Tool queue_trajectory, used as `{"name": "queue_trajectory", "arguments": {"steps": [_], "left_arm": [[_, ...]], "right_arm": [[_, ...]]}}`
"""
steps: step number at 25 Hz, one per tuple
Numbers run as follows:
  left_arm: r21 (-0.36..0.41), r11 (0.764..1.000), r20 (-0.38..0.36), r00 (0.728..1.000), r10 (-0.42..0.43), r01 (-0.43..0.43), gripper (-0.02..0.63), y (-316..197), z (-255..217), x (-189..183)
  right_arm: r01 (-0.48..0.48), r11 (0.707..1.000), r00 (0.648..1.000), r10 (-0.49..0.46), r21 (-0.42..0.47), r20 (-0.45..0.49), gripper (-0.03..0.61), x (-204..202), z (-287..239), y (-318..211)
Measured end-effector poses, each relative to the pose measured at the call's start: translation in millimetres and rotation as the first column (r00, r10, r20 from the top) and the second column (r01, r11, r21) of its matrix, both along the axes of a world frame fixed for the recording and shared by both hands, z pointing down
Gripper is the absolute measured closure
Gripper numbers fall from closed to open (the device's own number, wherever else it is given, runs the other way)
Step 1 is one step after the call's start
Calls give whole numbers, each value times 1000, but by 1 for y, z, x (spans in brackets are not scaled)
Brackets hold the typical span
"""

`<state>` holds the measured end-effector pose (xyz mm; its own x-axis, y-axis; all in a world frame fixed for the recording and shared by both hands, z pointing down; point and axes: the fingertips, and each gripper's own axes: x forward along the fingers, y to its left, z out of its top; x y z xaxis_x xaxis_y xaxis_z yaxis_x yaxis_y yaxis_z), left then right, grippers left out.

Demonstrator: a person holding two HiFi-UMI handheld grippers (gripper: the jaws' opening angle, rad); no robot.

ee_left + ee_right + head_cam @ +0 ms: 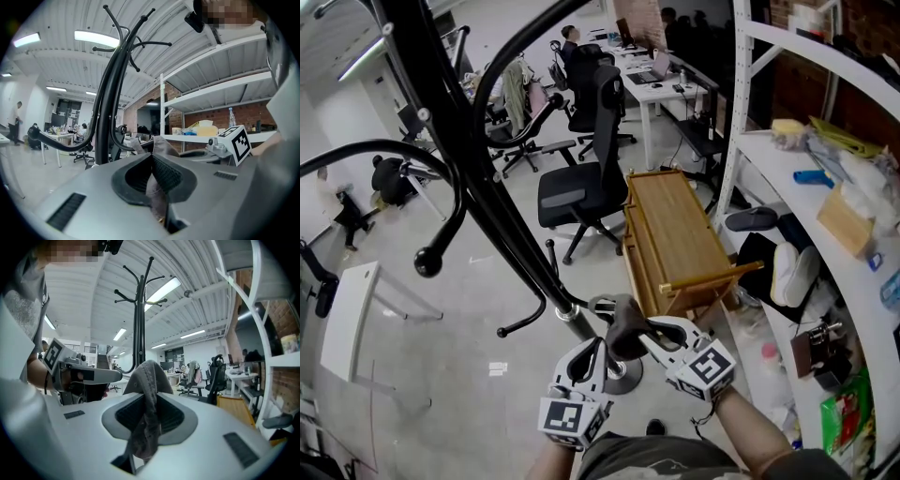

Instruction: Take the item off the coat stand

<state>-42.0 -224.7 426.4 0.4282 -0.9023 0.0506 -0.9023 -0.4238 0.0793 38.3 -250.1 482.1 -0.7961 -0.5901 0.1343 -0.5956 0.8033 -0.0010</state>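
A grey cap is pinched between the fingers of the left gripper and the right gripper, beside the coat stand.

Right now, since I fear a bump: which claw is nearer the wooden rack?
Right. The right claw is just below-left of the rack in the head view; the left claw is farther left, by the stand. Both grip the cloth.
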Motion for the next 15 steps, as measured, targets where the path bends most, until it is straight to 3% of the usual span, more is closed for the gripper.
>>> {"name": "queue_trajectory", "arguments": {"steps": [5,12,15], "left_arm": [[29,999,-14,1000,27,-26,606,4,0,5],[63,998,-3,1000,29,-29,606,8,-1,-1],[40,999,-7,1000,16,-16,606,11,-3,-5]], "right_arm": [[-4,1000,1000,4,-1,1,532,0,-3,3],[-23,1000,998,23,-9,66,539,2,-18,2],[-39,999,996,38,0,79,540,4,-25,3]]}}
